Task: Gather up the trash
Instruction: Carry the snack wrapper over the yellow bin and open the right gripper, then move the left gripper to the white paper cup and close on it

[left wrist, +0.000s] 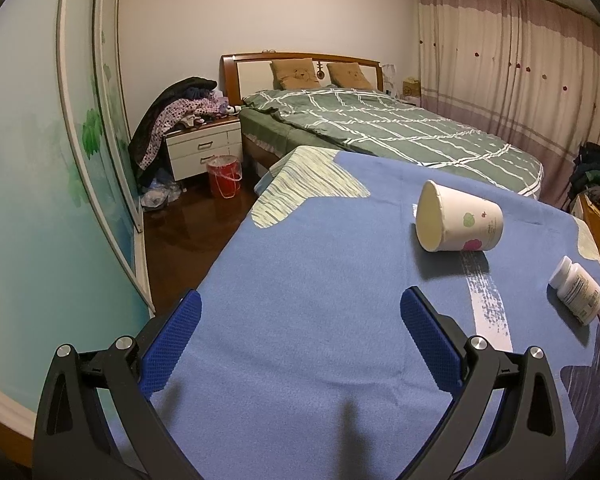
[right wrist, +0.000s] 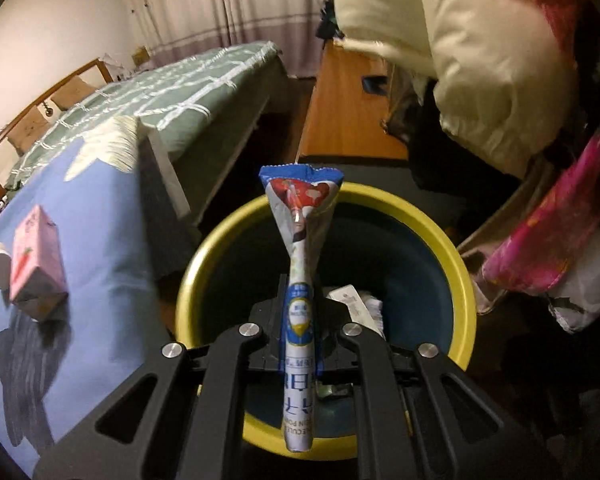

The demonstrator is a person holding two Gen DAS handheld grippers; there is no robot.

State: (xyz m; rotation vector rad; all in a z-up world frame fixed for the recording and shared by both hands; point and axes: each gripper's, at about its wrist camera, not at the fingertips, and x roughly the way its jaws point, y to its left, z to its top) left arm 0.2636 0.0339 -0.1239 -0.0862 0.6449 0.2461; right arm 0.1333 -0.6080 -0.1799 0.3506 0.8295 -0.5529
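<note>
Squeezed tight between my right gripper (right wrist: 300, 320) pads, a thin wrapper (right wrist: 299, 280) is sticking out over the yellow bin (right wrist: 460, 280) just below. I am thinking: let go only above the middle. My left gripper (left wrist: 298, 344) is waiting, spread wide, nothing inside, the cup (left wrist: 458, 222) ahead.

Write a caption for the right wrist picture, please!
Right claw pinches a blue-and-white wrapper above the yellow-rimmed bin.

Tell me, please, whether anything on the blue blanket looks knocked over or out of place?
Yes: the paper cup lies on its side on the blue blanket, and the white pill bottle nearby is also tipped over. The pink carton stands upright.
</note>
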